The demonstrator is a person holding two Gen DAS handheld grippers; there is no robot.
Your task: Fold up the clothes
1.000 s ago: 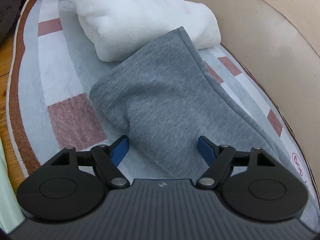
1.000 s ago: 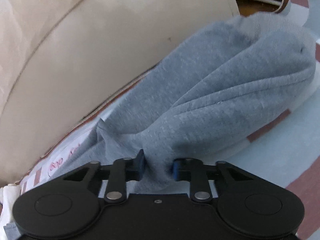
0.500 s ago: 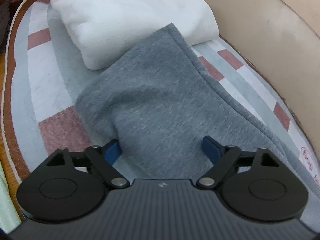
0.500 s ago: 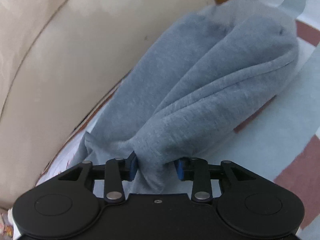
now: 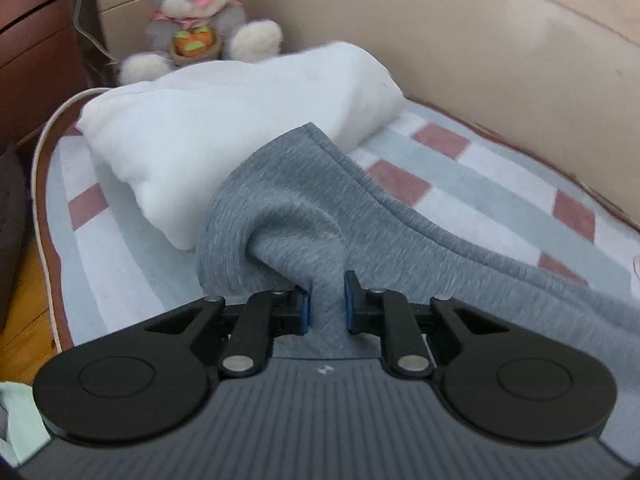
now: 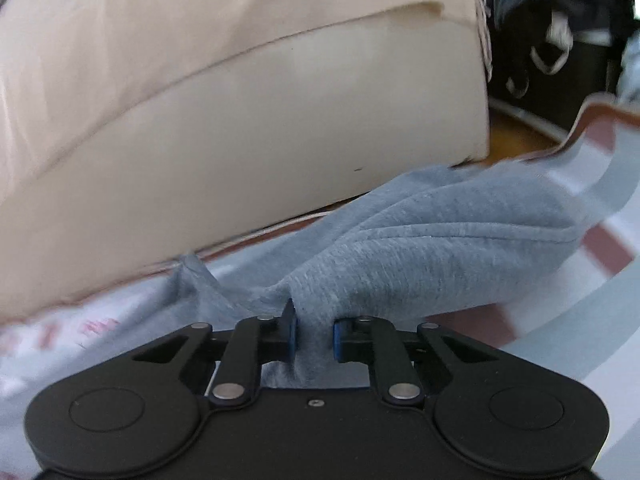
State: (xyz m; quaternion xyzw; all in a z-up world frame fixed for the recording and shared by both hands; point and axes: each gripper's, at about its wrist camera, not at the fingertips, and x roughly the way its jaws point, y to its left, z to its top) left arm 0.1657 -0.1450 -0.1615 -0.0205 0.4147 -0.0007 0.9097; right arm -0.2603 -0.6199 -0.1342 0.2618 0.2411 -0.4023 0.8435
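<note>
A grey sweatshirt-like garment (image 5: pixel 304 200) lies on a striped blanket (image 5: pixel 460 200) on a bed. My left gripper (image 5: pixel 326 306) is shut on a bunched fold of the grey garment near its hemmed end. In the right wrist view the same grey garment (image 6: pixel 420 248) stretches away, and my right gripper (image 6: pixel 315 330) is shut on another bunch of it. The fabric is gathered and creased at both grips.
A folded white fleece garment (image 5: pixel 240 120) lies behind the grey one. A plush bunny (image 5: pixel 198 12) sits at the bed's head. A beige padded wall (image 6: pixel 240 120) runs along the bed. Wooden furniture (image 5: pixel 36 48) and floor lie at left.
My left gripper was open over the flat grey garment and has shut on a fold of it. Both views have tilted up. The right gripper stays shut on the garment.
</note>
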